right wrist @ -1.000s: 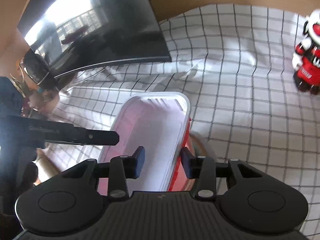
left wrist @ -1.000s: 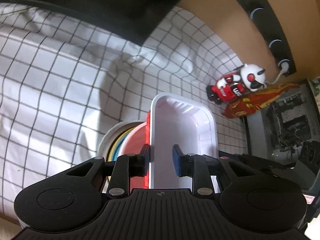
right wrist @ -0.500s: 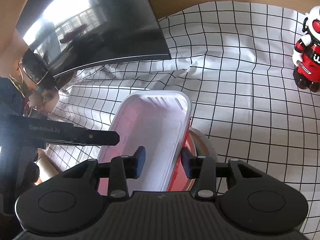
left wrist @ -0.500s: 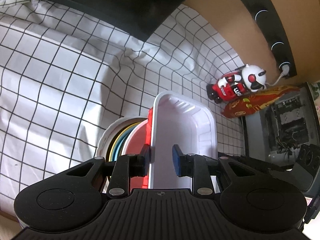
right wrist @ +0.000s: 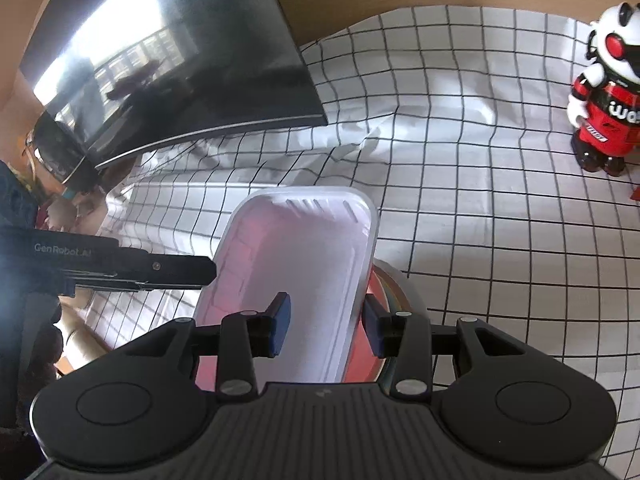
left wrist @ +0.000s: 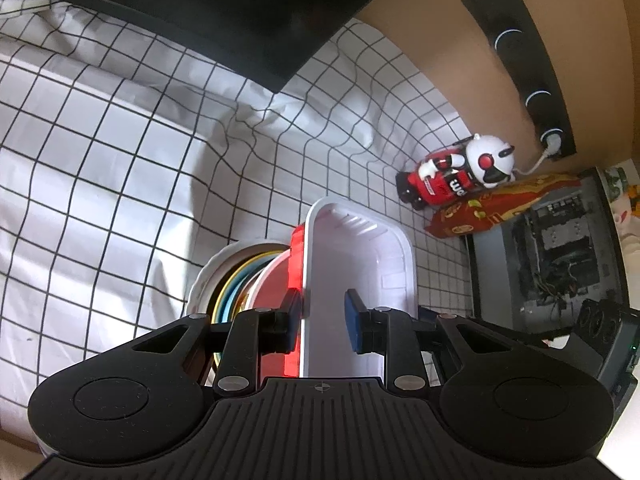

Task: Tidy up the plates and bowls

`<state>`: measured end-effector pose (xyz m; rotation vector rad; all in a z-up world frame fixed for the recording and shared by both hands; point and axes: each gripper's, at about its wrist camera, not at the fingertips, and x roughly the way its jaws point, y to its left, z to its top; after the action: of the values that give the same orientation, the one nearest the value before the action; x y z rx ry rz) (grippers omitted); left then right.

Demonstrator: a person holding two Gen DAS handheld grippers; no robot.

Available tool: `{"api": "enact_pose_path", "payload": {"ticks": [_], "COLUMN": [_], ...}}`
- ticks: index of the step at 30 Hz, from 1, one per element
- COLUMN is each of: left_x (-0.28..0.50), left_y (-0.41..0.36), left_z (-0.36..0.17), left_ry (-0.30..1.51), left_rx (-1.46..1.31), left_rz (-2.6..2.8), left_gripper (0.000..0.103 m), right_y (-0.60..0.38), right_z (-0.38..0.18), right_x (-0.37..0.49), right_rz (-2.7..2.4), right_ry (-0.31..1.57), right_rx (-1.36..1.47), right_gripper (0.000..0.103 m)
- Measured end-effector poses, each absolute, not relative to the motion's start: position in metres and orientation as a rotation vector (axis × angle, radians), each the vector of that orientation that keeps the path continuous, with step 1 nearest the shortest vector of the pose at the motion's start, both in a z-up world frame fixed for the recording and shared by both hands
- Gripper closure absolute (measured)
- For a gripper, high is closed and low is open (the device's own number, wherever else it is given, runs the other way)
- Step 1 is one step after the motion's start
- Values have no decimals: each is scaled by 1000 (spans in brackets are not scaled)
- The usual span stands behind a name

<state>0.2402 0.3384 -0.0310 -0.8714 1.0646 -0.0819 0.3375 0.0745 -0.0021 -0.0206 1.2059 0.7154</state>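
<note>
One white tray (left wrist: 360, 264), one stack of bowls (left wrist: 236, 280), one toy robot (left wrist: 456, 176), one monitor (right wrist: 168, 64)

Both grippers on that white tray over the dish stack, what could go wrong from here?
1. The white tray sits atop the red container over the stacked plates; a tilt may topple it.
2. Left gripper and right gripper each straddle one thin wall, so either may slip.

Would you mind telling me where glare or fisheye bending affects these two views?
Right wrist view: a bright window reflection glares across the dark monitor. Both views: the checked tablecloth has its grid lines bowed by the fisheye, most near the edges. Left wrist view: the white tray stays sharp.
</note>
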Motion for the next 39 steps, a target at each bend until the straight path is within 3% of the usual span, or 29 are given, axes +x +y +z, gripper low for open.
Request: {"api": "enact_pose_path", "payload": {"ticks": [7, 15, 23, 34, 39], "left_x": [237, 205, 125, 3, -19], "left_y": [356, 339, 260, 141, 123], "left_z": [-17, 5, 29, 25, 25], "left_ry": [1042, 896, 791, 796, 796], "left_rx": [-821, -615, -492, -312, -392], "left_rz": [-156, -147, -30, 139, 83], "left_gripper": [76, 76, 84, 87, 87], "right_y": [61, 41, 10, -33, -40], "right_z": [10, 26, 41, 8, 19], "right_x": [324, 290, 219, 106, 71], "right_rz": [578, 419, 481, 556, 566], "right_ry": [1134, 997, 867, 983, 966], "right_rx": [42, 42, 8, 21, -20], "right_gripper": [62, 53, 37, 35, 35]}}
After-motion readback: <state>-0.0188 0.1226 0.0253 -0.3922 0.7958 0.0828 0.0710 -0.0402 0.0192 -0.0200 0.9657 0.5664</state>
